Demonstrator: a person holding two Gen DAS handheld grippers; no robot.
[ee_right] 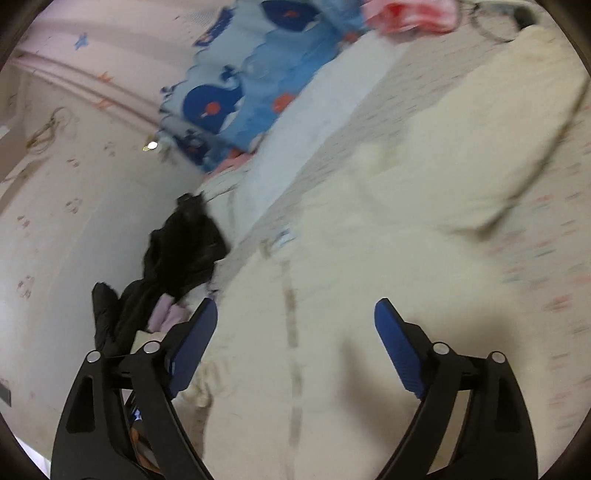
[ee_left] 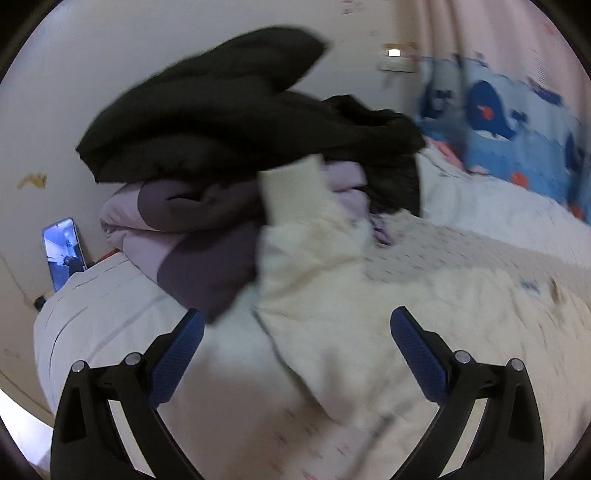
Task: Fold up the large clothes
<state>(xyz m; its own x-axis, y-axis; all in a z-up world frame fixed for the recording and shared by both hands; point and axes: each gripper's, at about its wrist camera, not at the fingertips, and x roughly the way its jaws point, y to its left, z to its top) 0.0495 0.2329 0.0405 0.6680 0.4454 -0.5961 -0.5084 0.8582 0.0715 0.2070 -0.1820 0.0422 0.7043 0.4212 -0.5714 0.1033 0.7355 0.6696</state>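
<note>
Since both the left gripper (ee_left: 297, 325) and right gripper (ee_right: 295, 314) gape empty, the cream garment (ee_left: 332, 295) may snag the pile (ee_left: 229, 147).

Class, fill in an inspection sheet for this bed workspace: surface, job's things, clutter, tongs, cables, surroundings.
Surface: white patterned bedsheet, rumpled.
Job's things: cream fleece garment spread on the bed; black padded coat atop folded lilac-and-grey bedding.
Clutter: lit smartphone leaning on the wall; blue whale-print pillow.
Tongs: left tongs open, empty; right tongs open, empty.
Cables: nothing seen clearly.
Surroundings: cream wall, pink curtain.
</note>
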